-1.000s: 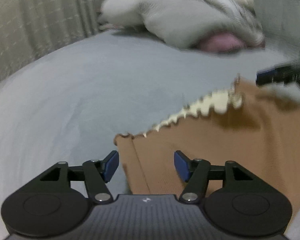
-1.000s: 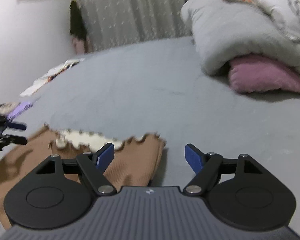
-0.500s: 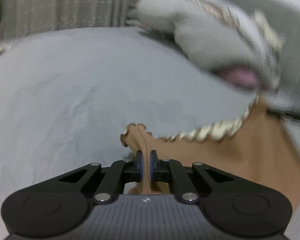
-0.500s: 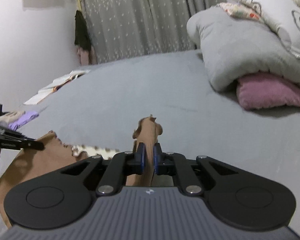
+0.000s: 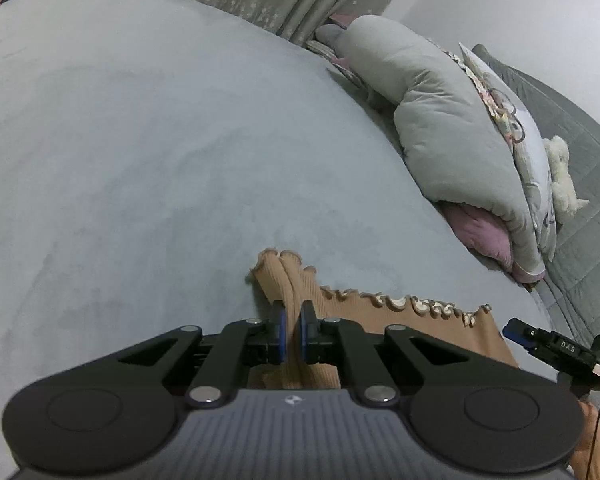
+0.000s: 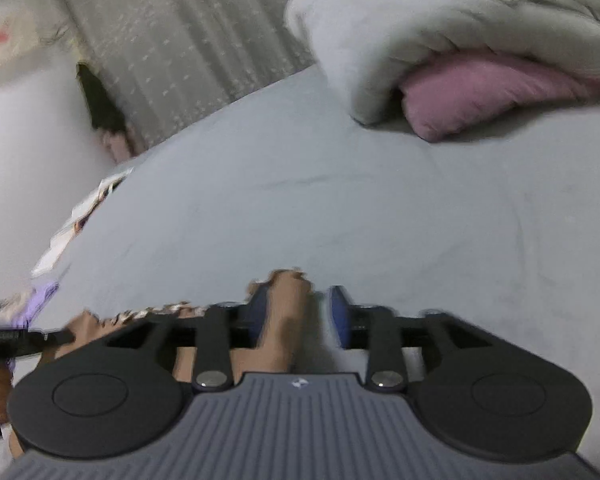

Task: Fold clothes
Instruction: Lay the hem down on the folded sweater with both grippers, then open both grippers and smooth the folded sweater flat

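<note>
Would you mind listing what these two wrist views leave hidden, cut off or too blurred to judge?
- Brown garment: its near part is hidden under the left gripper body in the left wrist view, so its type is unclear.
- Right gripper: motion blur in the right wrist view; its jaws have just been opening, with cloth between them, contact unclear.
- Papers at the bed edge: blurred, unreadable.
- Pink cushion: mostly hidden under the grey quilt.

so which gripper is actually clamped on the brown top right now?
The left gripper: its pads pinch the brown top. The right gripper has just been opening; the fabric sits between its jaws, unpinched.
</note>
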